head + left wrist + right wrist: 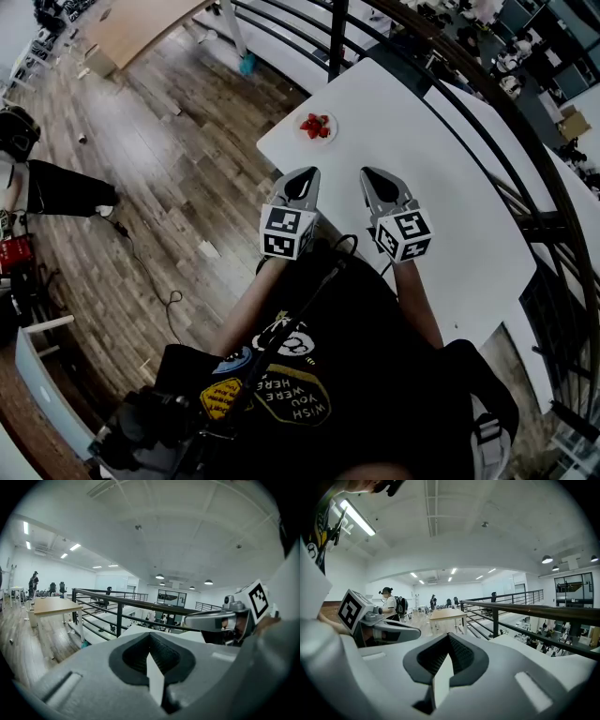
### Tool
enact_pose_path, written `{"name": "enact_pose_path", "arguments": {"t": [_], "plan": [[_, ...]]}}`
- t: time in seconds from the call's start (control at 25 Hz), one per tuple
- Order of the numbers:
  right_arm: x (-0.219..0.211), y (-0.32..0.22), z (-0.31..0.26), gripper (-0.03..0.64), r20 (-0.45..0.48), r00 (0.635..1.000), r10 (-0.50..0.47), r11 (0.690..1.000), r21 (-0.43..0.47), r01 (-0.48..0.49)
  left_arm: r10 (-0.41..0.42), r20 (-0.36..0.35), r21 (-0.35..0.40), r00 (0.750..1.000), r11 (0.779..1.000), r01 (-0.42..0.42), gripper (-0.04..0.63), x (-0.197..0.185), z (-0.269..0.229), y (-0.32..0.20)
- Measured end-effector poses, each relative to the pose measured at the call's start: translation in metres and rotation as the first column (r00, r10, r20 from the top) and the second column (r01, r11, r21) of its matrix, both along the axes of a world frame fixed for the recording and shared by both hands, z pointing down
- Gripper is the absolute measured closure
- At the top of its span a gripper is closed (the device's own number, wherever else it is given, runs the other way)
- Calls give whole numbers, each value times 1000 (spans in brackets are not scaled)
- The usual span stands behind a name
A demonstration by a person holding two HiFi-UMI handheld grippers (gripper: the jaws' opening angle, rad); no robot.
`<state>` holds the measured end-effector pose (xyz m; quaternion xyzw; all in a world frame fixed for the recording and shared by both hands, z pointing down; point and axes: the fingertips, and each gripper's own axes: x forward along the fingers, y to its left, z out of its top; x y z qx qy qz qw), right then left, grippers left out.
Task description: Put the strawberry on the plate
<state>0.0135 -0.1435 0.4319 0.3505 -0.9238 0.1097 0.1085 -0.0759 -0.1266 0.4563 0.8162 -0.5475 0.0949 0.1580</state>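
Fingers point(84, 681) of left gripper point(302, 176) and right gripper point(373, 174): pressed together, empty, over the table's point(450, 178) near edge; strawberries point(316, 126) already on plate point(332, 133), well ahead; risk, we judge: reaching in with shut fingers could knock berries off or shove the plate toward the railing point(337, 37).

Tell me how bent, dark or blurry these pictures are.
Head view: strong fisheye bend, the railing curves; the strawberries are small but clear on the plate. Left gripper view: round black border, railing bowed, light even. Right gripper view: same black border, and a strip light glares at top left.
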Motion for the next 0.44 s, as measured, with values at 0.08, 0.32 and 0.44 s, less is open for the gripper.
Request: {"name": "enact_pose_path", "arguments": {"t": [0.08, 0.32, 0.44], "plan": [[-2, 0, 3, 615, -3, 1000, -3, 1000, -6, 3, 2, 9, 1, 1000, 1000, -2, 595, -1, -2, 3], [-16, -2, 6, 614, -3, 1000, -20, 1000, -4, 20, -7, 16, 0, 1000, 1000, 7, 595, -13, 0, 4], [-20, -1, 6, 614, -5, 1000, -25, 1000, -10, 25, -7, 16, -4, 1000, 1000, 7, 595, -17, 0, 5]]}}
